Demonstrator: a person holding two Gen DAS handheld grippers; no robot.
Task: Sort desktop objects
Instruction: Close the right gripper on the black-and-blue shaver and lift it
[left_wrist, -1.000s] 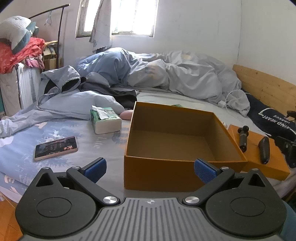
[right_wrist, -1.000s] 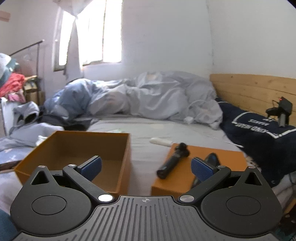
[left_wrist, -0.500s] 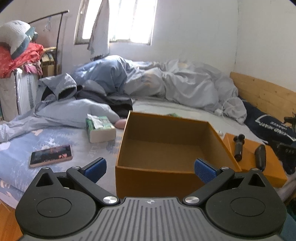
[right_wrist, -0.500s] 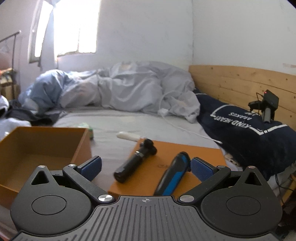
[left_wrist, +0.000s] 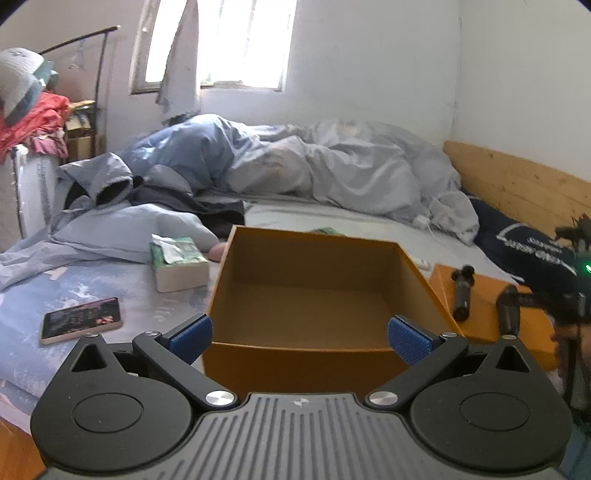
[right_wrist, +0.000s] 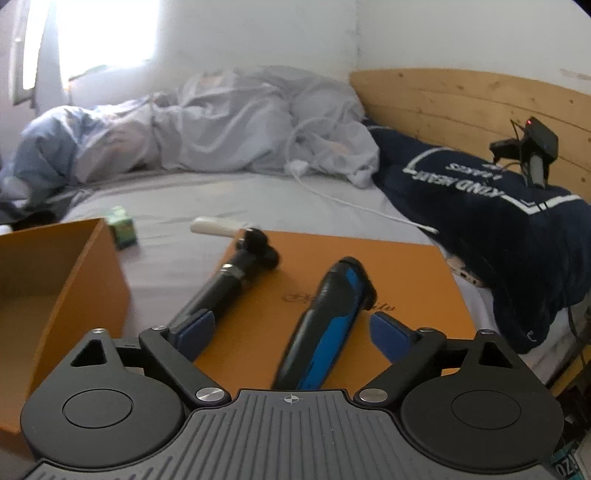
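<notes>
An open, empty orange box (left_wrist: 306, 295) sits on the bed; its corner shows in the right wrist view (right_wrist: 62, 280). Beside it lies an orange lid (right_wrist: 399, 273) carrying a black-and-blue tool (right_wrist: 328, 317) and a black cylindrical tool (right_wrist: 225, 284). My right gripper (right_wrist: 291, 332) is open, low over the lid, with the black-and-blue tool lying between its fingers, untouched. My left gripper (left_wrist: 301, 338) is open and empty in front of the box's near wall. Both tools also show in the left wrist view (left_wrist: 508, 306).
A tissue pack (left_wrist: 177, 262) and a phone (left_wrist: 81, 319) lie left of the box. A small green box (right_wrist: 122, 225) and a white stick (right_wrist: 218, 227) lie behind the lid. Rumpled bedding (left_wrist: 295, 166), a navy pillow (right_wrist: 498, 206) and a wooden headboard (right_wrist: 461, 99) border the area.
My right gripper has swung right and forward from the box to the lid, so the black-and-blue tool now lies between its fingers. My left gripper drifted slightly, keeping the box ahead.
</notes>
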